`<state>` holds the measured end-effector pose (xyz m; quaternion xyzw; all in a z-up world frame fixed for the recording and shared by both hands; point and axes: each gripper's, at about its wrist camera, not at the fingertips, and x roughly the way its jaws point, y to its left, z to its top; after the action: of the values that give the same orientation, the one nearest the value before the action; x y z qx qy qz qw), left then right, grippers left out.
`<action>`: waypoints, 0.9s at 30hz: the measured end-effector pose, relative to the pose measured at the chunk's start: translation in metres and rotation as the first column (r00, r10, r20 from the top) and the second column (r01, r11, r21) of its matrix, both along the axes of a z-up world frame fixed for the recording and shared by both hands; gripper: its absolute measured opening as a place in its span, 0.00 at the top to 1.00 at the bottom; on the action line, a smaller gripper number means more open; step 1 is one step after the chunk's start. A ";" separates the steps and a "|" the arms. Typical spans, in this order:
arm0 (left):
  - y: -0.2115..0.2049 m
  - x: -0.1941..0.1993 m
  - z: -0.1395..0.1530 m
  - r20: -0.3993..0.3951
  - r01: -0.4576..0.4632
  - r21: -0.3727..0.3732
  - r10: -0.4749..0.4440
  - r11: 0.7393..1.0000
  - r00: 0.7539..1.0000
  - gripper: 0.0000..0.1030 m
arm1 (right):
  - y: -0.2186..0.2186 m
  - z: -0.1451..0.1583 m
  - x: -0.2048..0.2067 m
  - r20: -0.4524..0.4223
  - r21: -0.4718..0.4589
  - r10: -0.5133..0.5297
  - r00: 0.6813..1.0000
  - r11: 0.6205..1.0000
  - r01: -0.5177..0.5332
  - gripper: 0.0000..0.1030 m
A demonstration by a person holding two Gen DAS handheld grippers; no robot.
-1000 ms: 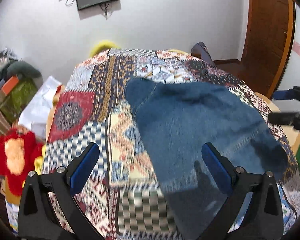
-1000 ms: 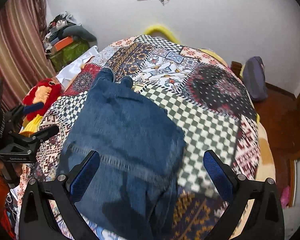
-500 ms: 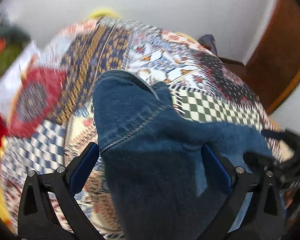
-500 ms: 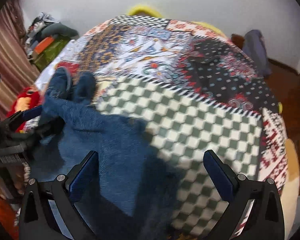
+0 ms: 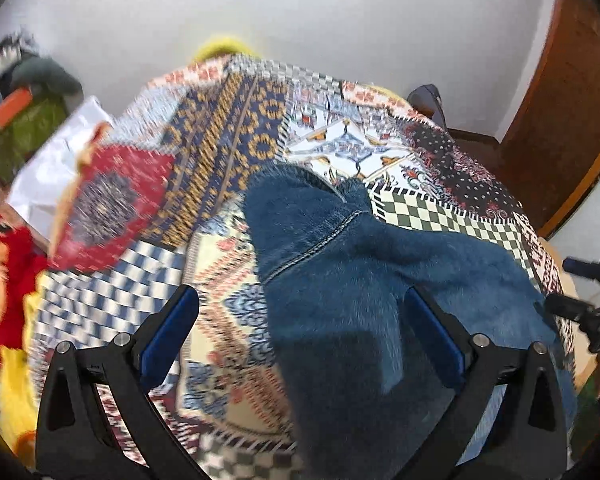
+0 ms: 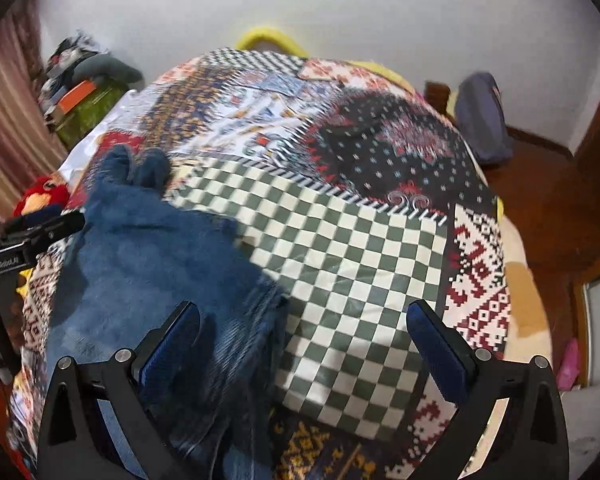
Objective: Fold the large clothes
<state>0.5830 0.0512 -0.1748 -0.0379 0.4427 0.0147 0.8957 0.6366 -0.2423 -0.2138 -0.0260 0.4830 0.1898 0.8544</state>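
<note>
A bed covered by a patchwork bedspread (image 5: 236,152) is seen against a white wall, much of the left wrist view being smeared by motion blur. A pair of blue jeans (image 5: 380,300) is spread on the bedspread, reaching ahead of the left gripper (image 5: 302,332) and under its right finger; the near end is cut off by the frame. The left gripper's jaws are held wide apart, nothing between them being gripped. In the right wrist view the jeans (image 6: 152,264) lie ahead and to the left of the right gripper (image 6: 304,344), whose jaws are likewise spread, over checkered cloth. A red plush toy (image 6: 44,196) is partly hidden behind the other gripper.
</note>
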 end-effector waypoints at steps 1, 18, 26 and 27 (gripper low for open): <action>0.001 -0.009 0.008 0.020 0.003 0.020 -0.003 1.000 1.000 0.00 | 0.001 0.006 -0.006 0.010 0.007 0.014 1.000 1.000 -0.014 0.00; 0.026 -0.081 -0.040 -0.113 0.019 -0.303 -0.056 0.953 0.992 0.00 | 0.004 -0.035 -0.049 -0.165 0.178 0.045 0.985 0.984 -0.015 0.00; 0.023 -0.061 -0.081 -0.196 -0.029 -0.525 -0.088 0.851 0.977 0.00 | 0.003 -0.083 -0.029 -0.379 0.376 0.134 0.916 0.926 0.020 0.00; 0.021 -0.057 -0.083 -0.199 -0.023 -0.532 -0.099 0.846 0.975 0.00 | 0.005 -0.085 -0.027 -0.383 0.386 0.145 0.912 0.922 0.015 0.00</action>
<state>0.5262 0.0718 -0.2580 -0.2734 0.5259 -0.1221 0.7961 0.6101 -0.2373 -0.2992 0.1639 0.6019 0.3101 0.7174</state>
